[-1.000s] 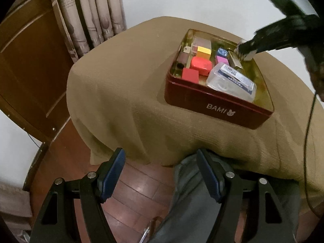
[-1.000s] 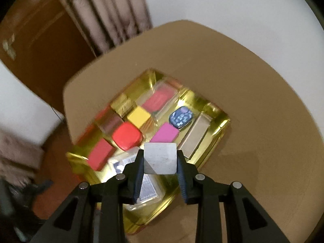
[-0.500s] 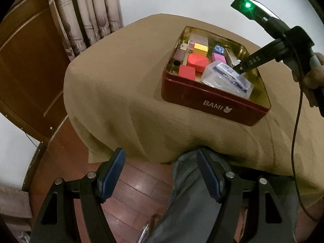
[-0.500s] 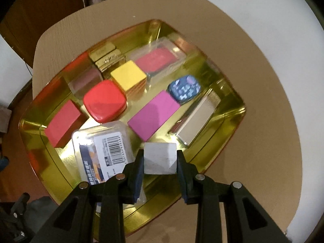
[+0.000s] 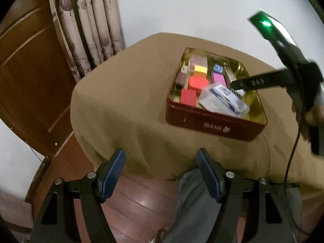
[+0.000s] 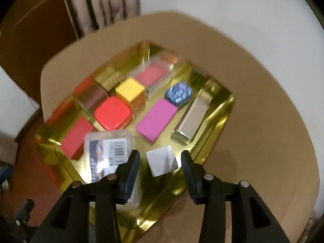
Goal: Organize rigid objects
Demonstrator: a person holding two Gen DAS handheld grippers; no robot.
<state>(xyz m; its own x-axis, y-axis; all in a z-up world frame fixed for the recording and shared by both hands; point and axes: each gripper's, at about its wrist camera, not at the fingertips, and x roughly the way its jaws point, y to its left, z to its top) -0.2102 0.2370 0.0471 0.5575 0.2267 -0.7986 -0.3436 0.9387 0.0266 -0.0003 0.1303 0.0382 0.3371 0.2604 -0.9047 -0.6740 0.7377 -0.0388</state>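
Note:
A red tin (image 5: pixel 214 124) with a gold inside (image 6: pixel 220 109) sits on the brown-clothed table. It holds several blocks and boxes: a yellow cube (image 6: pixel 129 90), a red rounded box (image 6: pixel 112 113), a pink block (image 6: pixel 157 119), a clear plastic case (image 6: pixel 107 151). A silver-white square block (image 6: pixel 162 163) lies on the tin floor between the fingers of my right gripper (image 6: pixel 160 163), which is open and apart from it. The right gripper also shows in the left wrist view (image 5: pixel 236 86), reaching into the tin. My left gripper (image 5: pixel 161 174) is open and empty, low in front of the table.
The round table's cloth (image 5: pixel 121 101) hangs over its near edge. A curtain (image 5: pixel 91 26) and a wooden door (image 5: pixel 26 77) stand at the back left. Wooden floor (image 5: pixel 137 200) and the person's grey-trousered leg (image 5: pixel 194 212) lie below the left gripper.
My right gripper has opened and let go of the silver-white block, which now lies in the tin. The left gripper has stayed open and drawn back a little.

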